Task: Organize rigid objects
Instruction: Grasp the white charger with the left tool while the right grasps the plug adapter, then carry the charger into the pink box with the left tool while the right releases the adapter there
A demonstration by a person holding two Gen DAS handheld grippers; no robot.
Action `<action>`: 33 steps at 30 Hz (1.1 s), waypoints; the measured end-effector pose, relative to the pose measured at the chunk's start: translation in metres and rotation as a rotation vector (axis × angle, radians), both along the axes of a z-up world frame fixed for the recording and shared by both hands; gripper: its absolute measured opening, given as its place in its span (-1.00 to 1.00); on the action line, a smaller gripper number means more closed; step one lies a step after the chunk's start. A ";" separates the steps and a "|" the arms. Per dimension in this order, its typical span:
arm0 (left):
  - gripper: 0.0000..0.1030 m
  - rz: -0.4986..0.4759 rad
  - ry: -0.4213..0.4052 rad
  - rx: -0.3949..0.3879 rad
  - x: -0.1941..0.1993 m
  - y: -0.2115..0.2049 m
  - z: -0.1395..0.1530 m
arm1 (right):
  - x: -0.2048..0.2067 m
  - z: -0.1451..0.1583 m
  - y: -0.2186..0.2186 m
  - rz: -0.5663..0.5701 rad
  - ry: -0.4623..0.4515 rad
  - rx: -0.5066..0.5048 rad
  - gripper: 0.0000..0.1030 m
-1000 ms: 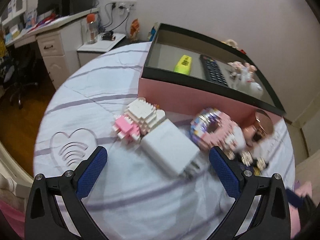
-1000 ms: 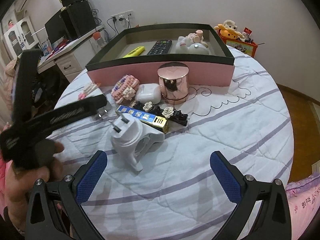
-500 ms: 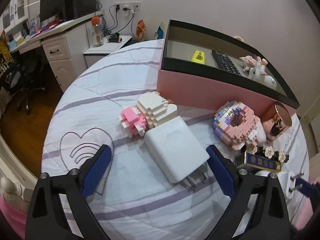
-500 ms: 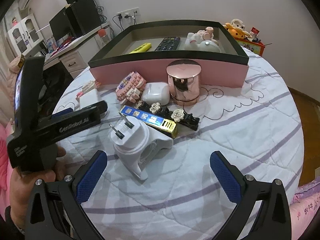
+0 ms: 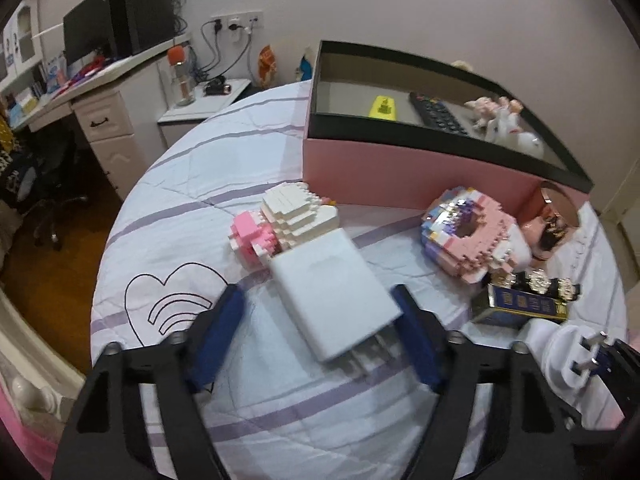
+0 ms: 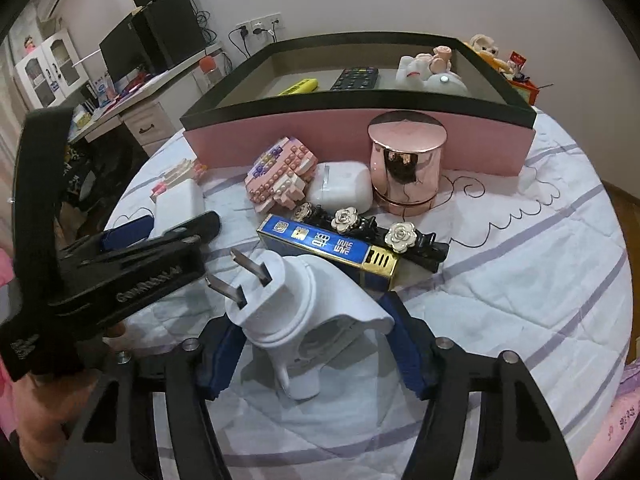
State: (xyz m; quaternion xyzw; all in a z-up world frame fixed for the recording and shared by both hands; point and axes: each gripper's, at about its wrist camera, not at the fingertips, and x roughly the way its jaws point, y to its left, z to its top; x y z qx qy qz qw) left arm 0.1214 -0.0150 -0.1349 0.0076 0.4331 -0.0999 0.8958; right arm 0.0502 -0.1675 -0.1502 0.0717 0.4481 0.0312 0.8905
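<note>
A white charger block [image 5: 334,294] lies on the bedspread with its prongs toward me. My left gripper [image 5: 320,336] straddles its near end, jaws partly closed and blurred, a gap still showing on the left side. My right gripper [image 6: 310,350] has its blue pads [image 6: 222,356] against a white plug adapter [image 6: 296,312] with two prongs. The left gripper also shows in the right wrist view [image 6: 124,268]. The pink box with a black rim [image 6: 360,100] stands behind, holding a remote [image 6: 354,78], a yellow marker [image 6: 300,86] and figurines [image 6: 430,70].
Between the grippers and the box lie a pink brick model [image 6: 280,178], a white earbud case [image 6: 342,190], a rose-gold canister [image 6: 406,160], a blue and gold box [image 6: 332,254] and a black flower hair clip [image 6: 372,228]. A white and pink brick figure [image 5: 286,220] touches the charger.
Both grippers moved forward and narrowed. The left one now straddles the charger block. The right one has closed onto the plug adapter.
</note>
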 end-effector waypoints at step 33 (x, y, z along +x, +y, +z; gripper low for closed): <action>-0.22 -0.036 -0.017 -0.056 -0.026 0.037 0.024 | -0.017 0.019 -0.024 0.005 -0.015 0.092 0.28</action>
